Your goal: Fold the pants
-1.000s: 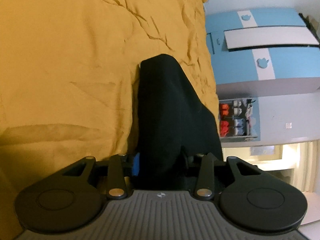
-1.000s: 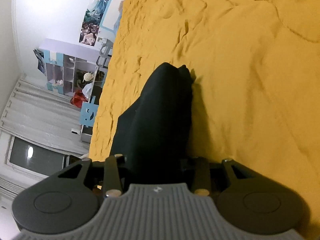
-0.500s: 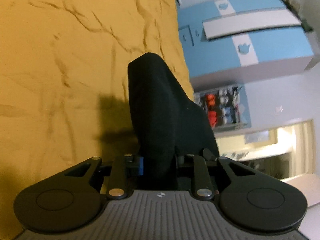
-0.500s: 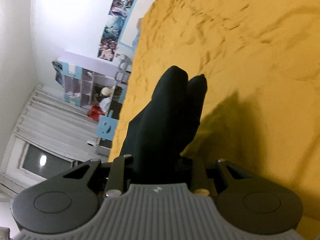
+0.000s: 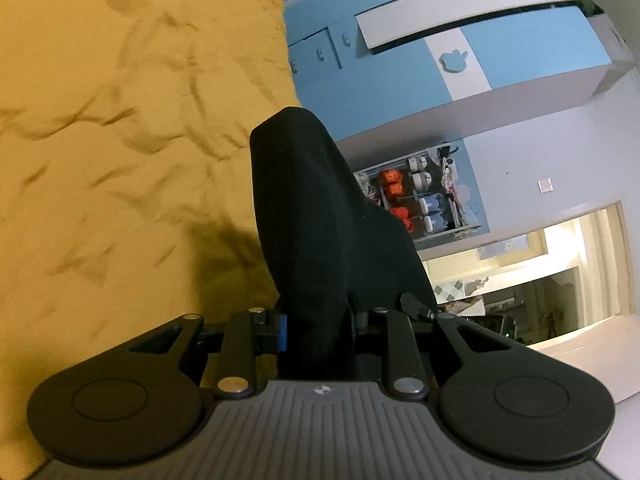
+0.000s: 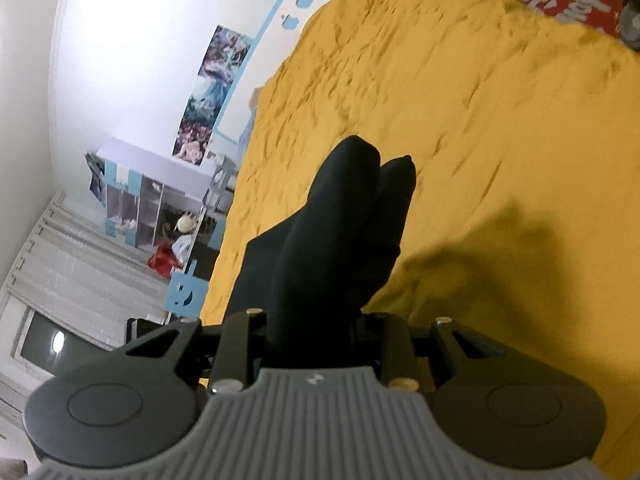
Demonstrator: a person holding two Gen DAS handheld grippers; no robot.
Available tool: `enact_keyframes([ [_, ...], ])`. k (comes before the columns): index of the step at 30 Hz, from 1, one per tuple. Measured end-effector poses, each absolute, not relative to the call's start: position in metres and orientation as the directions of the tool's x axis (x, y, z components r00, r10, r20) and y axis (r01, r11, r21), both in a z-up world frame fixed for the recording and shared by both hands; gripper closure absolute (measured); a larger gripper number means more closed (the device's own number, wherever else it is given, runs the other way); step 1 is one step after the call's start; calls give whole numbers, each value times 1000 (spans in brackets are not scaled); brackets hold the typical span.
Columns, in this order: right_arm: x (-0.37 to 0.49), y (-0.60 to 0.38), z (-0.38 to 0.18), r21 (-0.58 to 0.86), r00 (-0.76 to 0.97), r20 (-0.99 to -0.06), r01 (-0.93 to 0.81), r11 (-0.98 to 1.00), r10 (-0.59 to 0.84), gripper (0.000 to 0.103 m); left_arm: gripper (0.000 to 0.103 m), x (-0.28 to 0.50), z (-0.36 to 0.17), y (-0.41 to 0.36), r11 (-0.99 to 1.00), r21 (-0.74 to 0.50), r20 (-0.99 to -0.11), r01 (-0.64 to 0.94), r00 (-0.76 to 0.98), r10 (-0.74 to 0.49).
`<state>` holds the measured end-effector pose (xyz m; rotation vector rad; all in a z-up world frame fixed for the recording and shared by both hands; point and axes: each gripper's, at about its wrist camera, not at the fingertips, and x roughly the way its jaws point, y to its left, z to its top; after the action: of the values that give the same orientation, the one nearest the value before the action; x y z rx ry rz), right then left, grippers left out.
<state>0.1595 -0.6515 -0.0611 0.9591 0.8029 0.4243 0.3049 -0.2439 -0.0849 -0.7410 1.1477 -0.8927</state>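
Holding black pants (image 5: 316, 216) up off the yellow bed (image 5: 120, 140) | left tool (image 5: 316, 320) clamped on fabric | right tool (image 6: 316, 320) pinching it too

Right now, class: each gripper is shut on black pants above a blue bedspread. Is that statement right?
Not quite. The bedspread is mustard yellow, not blue; the blue belongs to the wardrobe in the left wrist view. Both wrist views show the rest holds: the left gripper and right gripper are each shut on black pants.
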Motion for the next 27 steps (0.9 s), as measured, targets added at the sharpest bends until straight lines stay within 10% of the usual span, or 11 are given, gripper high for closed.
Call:
enact_keyframes([
  [18, 195, -709, -164, 853, 600, -455, 83, 515, 657, 73, 59, 325, -169, -261, 541, -831, -527, 125, 129, -840],
  [27, 120, -718, -128, 717, 646, -578, 110, 688, 499, 62, 54, 251, -125, -264, 666, -597, -699, 447, 116, -705],
])
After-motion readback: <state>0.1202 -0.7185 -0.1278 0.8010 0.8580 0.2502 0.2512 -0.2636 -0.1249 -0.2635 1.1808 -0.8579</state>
